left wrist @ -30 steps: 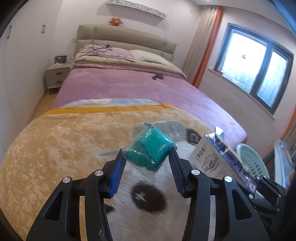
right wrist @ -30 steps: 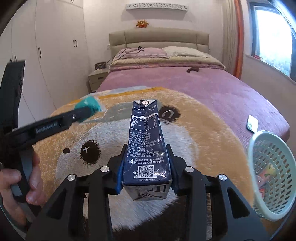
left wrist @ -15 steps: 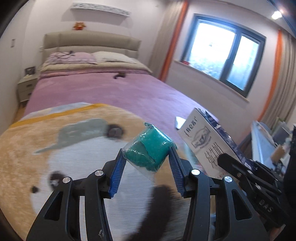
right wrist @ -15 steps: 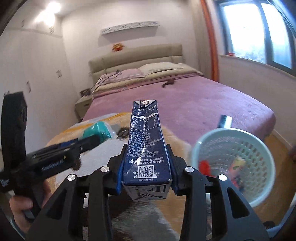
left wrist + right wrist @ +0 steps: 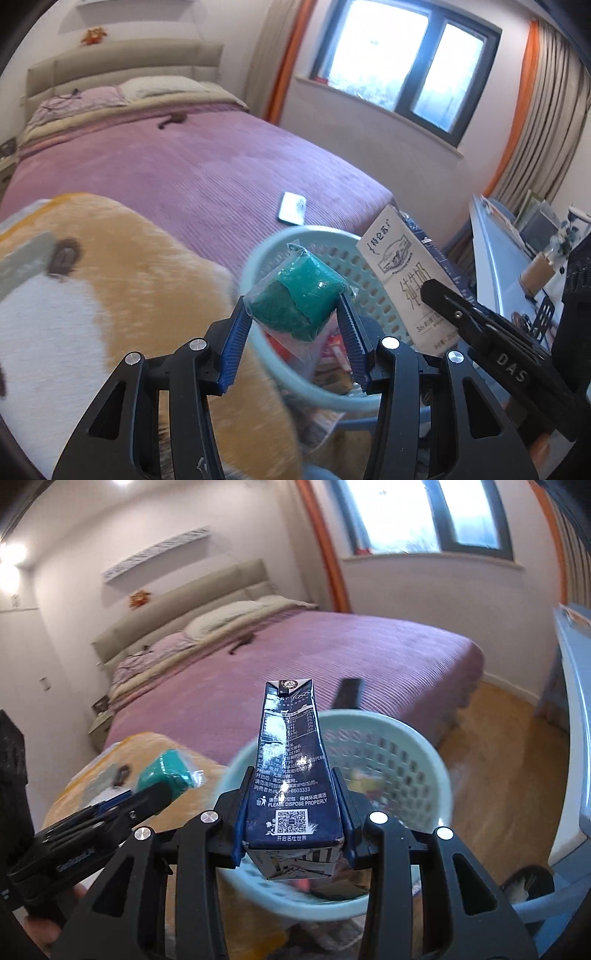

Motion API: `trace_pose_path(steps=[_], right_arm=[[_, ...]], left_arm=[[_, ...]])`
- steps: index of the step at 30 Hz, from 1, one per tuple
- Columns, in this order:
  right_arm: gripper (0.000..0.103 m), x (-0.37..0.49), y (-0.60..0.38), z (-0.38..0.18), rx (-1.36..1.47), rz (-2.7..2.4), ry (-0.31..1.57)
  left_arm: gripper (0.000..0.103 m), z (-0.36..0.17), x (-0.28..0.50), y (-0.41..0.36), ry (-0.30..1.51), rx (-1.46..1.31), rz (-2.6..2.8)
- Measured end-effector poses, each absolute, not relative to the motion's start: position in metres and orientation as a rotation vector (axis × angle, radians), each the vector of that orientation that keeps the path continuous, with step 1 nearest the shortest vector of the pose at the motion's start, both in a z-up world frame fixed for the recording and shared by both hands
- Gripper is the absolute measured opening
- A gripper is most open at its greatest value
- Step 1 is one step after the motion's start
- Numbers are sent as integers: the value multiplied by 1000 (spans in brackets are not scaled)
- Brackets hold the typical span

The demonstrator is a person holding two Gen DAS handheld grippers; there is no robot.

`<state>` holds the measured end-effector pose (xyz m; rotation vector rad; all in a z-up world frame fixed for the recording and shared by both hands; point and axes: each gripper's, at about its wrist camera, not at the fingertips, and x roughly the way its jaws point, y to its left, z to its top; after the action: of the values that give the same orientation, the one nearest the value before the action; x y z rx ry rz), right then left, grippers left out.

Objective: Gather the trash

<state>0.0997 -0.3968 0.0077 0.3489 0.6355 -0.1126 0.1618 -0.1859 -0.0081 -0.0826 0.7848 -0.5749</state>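
Because the green packet (image 5: 299, 297) is soft and squishy, the left gripper (image 5: 293, 325) pinches its middle; the right gripper (image 5: 291, 812) squeezes the stiff, light milk carton (image 5: 291, 771) near its bottom. Both hang over the pale basket (image 5: 424, 738).

In the left wrist view, the teal packet (image 5: 299, 301) covers the near left rim of the pale basket (image 5: 266, 254), and the milk carton (image 5: 406, 280) hides its right wall at three o'clock. The basket's contents (image 5: 332, 343) are a blur of red and white, unreadable. In the right wrist view, the carton (image 5: 291, 768) blocks the basket's (image 5: 417, 746) centre; the dark object (image 5: 347, 694) at twelve o'clock is smeared. The lower edge cuts off both grippers' bodies.
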Motion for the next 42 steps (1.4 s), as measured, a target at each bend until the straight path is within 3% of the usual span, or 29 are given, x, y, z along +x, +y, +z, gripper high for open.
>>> trace_pose_path(steps=[5, 7, 9, 12, 22, 27, 30, 42], right_arm=[[37, 117, -427, -16, 416, -140, 693], [39, 121, -431, -23, 427, -129, 711], [49, 123, -433, -28, 421, -132, 722], [52, 120, -438, -31, 423, -134, 722], [52, 102, -412, -18, 394, -75, 725], [52, 89, -383, -4, 337, -38, 707], [60, 80, -363, 4, 297, -24, 688], [67, 54, -288, 22, 138, 3, 564]], left_arm=[[47, -25, 176, -214, 838, -97, -584], [54, -29, 179, -219, 848, -95, -585], [64, -30, 177, -221, 843, -87, -583], [68, -31, 174, -219, 837, -82, -577], [74, -11, 153, -178, 785, -119, -564], [82, 4, 128, -145, 724, -141, -528], [86, 7, 114, -123, 686, -155, -478], [87, -9, 75, -35, 601, -139, -128]])
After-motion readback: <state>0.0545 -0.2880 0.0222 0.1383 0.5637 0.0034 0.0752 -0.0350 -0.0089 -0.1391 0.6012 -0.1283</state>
